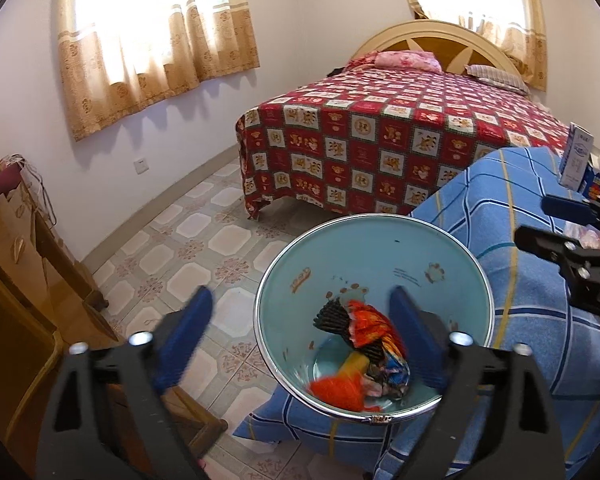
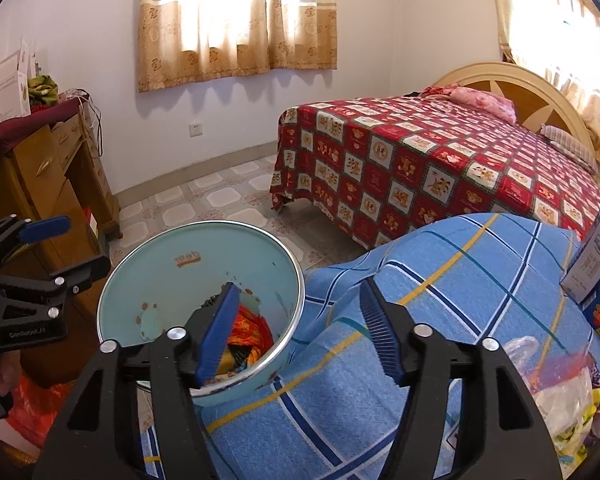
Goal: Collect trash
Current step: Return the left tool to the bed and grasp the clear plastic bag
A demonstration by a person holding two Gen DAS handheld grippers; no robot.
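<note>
A light blue bin (image 1: 380,252) stands beside a table draped in blue checked cloth (image 1: 532,304). Crumpled trash (image 1: 366,326) lies in it: orange-red wrappers, a black ribbed piece and a yellow scrap. My left gripper (image 1: 300,336) hangs open above the bin with nothing between its pads. In the right wrist view my right gripper (image 2: 300,336) is open too and holds nothing. Its left finger is over the bin (image 2: 152,280) and the trash (image 2: 252,328), its right finger over the cloth (image 2: 440,300). Each gripper shows at the edge of the other's view, the right (image 1: 556,228) and the left (image 2: 56,248).
Cartons (image 2: 592,272) and loose plastic bags (image 2: 560,400) lie on the table at right. A bed with a red patterned cover (image 1: 380,136) fills the far side. A wooden cabinet (image 2: 40,184) stands at left, with a red bag (image 2: 32,404) on the tiled floor (image 1: 204,232).
</note>
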